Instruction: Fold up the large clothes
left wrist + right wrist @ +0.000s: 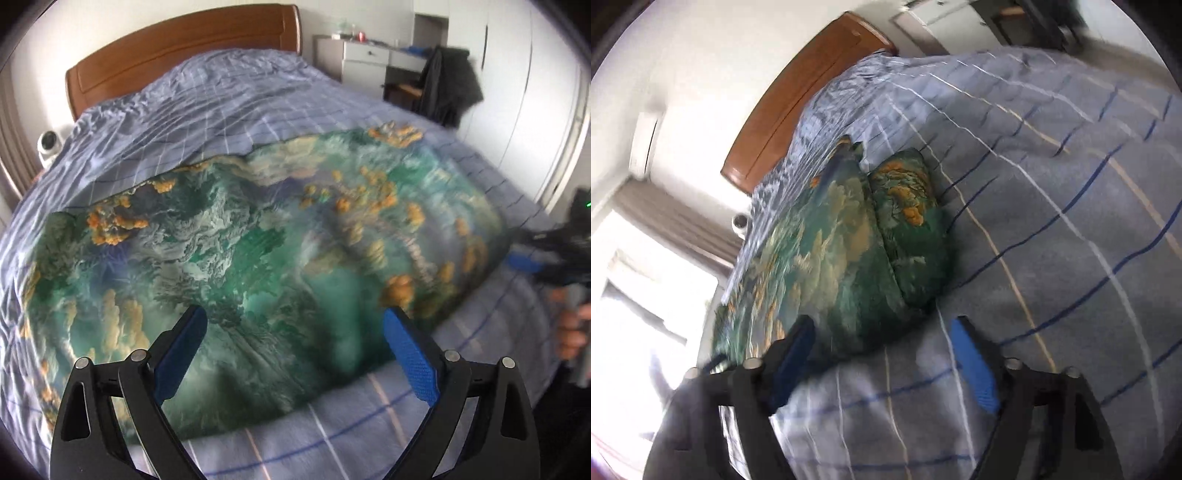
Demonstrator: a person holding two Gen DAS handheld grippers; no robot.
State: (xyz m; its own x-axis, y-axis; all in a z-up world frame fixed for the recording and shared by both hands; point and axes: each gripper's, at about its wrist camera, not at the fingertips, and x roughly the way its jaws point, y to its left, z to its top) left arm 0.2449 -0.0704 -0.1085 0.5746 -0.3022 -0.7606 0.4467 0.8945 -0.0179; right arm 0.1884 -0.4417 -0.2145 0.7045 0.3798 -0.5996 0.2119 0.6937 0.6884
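Green printed cloth [236,258] lying across the bed [184,110], already doubled over into a long band, fold running toward the foot edge. In the right wrist view, far end bunched into two thick lobes [908,229] (a quilt or a big garment, cannot tell). Left tongs [295,350] open wide, nothing between the pads, hovering over the near edge of the cloth. Right tongs [882,354] also open and empty, over bare bedsheet just beside the cloth's end. Reads as between folds: one fold laid, both grips released. Next move likely calls for re-gripping the two corners of one short end, lifting together and carrying that end over to meet the other. Risk: thick layers slipping out of the pads, so a deep bite on all layers needed.
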